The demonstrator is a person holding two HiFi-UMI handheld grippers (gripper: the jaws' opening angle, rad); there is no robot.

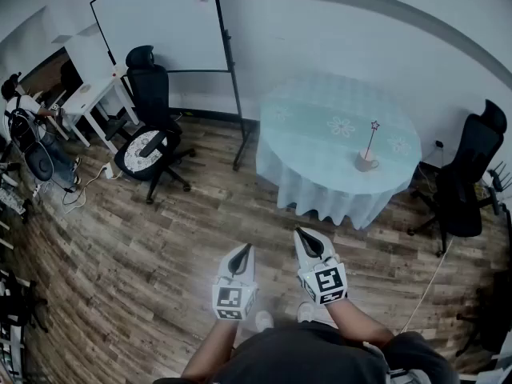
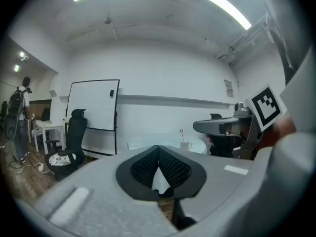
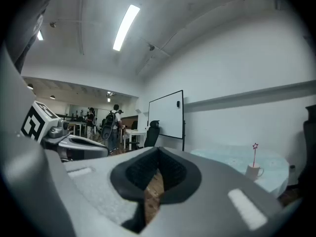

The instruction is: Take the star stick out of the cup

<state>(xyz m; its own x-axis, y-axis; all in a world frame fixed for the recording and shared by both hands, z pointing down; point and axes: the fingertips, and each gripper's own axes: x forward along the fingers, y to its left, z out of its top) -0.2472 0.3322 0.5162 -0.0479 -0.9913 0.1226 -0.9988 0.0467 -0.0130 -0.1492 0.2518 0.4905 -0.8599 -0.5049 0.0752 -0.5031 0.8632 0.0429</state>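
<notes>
Cup (image 1: 366, 163) – white, standing on the round desk (image 1: 320, 126) near its right-hand edge in the head view. It is small in every view, and what is inside it can't be seen.

Star stick (image 1: 371, 138) – thin, standing in the cup and leaning slightly, with the star at the top. Its lower end is hidden by the cup wall.

Desk – covered by a pale cloth that hangs to the floor, so its legs are hidden.

Your left gripper (image 1: 245, 249) – held low in front of you, well apart from the desk. The jaws are closed tip to tip with nothing between them, and only a sliver of desk cloth shows through the wedge behind the tips.

Your right gripper (image 1: 301, 233) – just beside the left one. Its jaws also meet at the tips and hold nothing, and wood floor shows through the gap.

Black chair (image 1: 152, 94) – left of the desk, in front of a whiteboard (image 1: 164, 22).

Second black chair (image 1: 468, 174) – right of the desk, partly in shadow.

Person (image 1: 18, 102) – at the far left, cut off by the frame edge.
</notes>
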